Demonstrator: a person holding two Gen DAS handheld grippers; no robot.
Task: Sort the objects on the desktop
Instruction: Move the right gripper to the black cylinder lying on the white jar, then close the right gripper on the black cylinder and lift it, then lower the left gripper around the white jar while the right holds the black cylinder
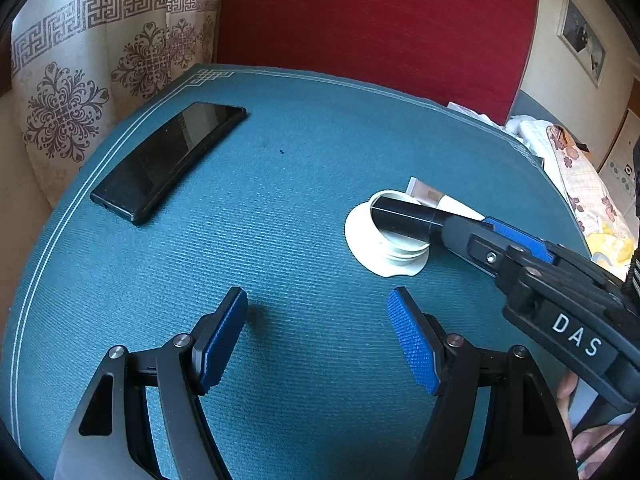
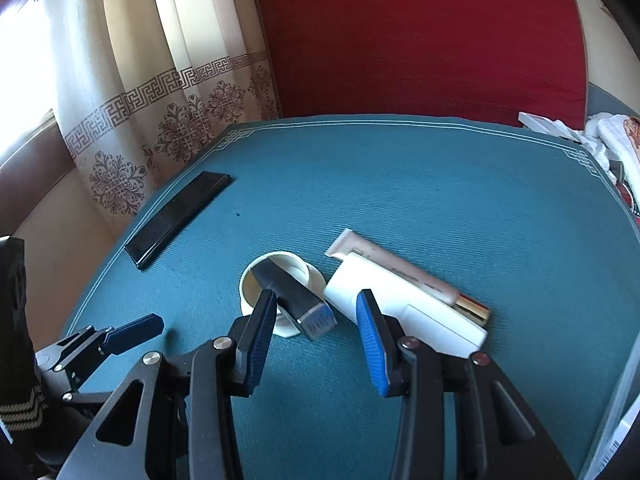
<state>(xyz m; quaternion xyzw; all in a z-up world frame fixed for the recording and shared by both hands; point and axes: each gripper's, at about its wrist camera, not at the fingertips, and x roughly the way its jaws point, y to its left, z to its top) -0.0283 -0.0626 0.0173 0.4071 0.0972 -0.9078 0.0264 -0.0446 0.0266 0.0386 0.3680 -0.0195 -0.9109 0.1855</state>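
A black rectangular tube (image 2: 294, 294) leans with its far end in a small white cup (image 2: 305, 269) on the teal mat (image 2: 400, 184). My right gripper (image 2: 316, 304) is open around the tube's near end: the left finger touches it, and the right pad stands apart. In the left wrist view the same tube (image 1: 404, 216) lies across the cup (image 1: 362, 240) at the tips of my right gripper (image 1: 464, 226). My left gripper (image 1: 318, 300) hovers wide open over bare mat, nothing between its fingers. A black phone (image 1: 168, 160) lies at the far left.
Just right of the cup, a white box-like item (image 2: 404, 304) lies against a beige tube with a gold cap (image 2: 408, 278). A patterned curtain (image 2: 132, 120) hangs left of the table, and a red chair back (image 2: 420, 40) stands behind it. Bedding and boxes (image 2: 600, 132) crowd the right edge.
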